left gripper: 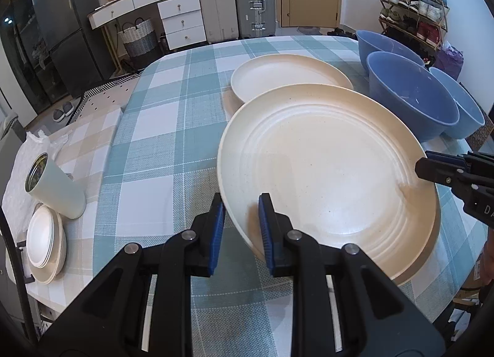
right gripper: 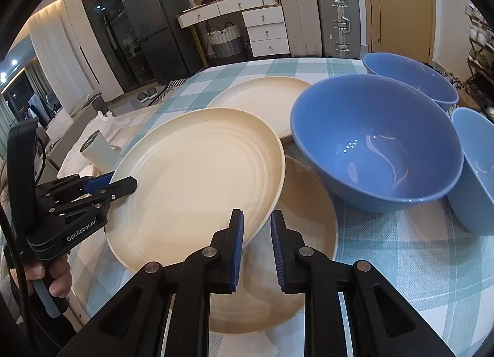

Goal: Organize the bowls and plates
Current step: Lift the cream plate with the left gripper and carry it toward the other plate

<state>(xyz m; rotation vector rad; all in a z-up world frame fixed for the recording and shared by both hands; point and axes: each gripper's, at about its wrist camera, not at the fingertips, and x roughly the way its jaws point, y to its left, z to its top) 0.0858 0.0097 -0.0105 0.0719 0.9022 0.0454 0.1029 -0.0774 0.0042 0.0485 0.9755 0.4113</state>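
I hold the ridged cream plate (left gripper: 327,171) between both tools: my left tool (left gripper: 240,227) is pinched narrow on its near-left rim, and my right tool (right gripper: 256,242) is pinched narrow on the opposite rim, so the plate hangs between my two hands. It is tilted, the edge at my right tool lower, and it rides above a second cream plate (right gripper: 305,212) lying flat on the checked worktop (left gripper: 160,153). A third cream plate (left gripper: 287,76) sits farther back, partly hidden behind the one I carry.

What the next move turns on, I judge, is the offset between the two: the carried plate sits up and toward my left hand's side of the flat plate, overlapping only part of it. To stack them I would have to bring it across toward my right and level it. Neither hand is nearer; they share the load.

The large blue bowl (right gripper: 376,144) stands just beside the flat plate on my right, with two more blue bowls (right gripper: 410,79) behind and beside it, so the clearance on that side is tight
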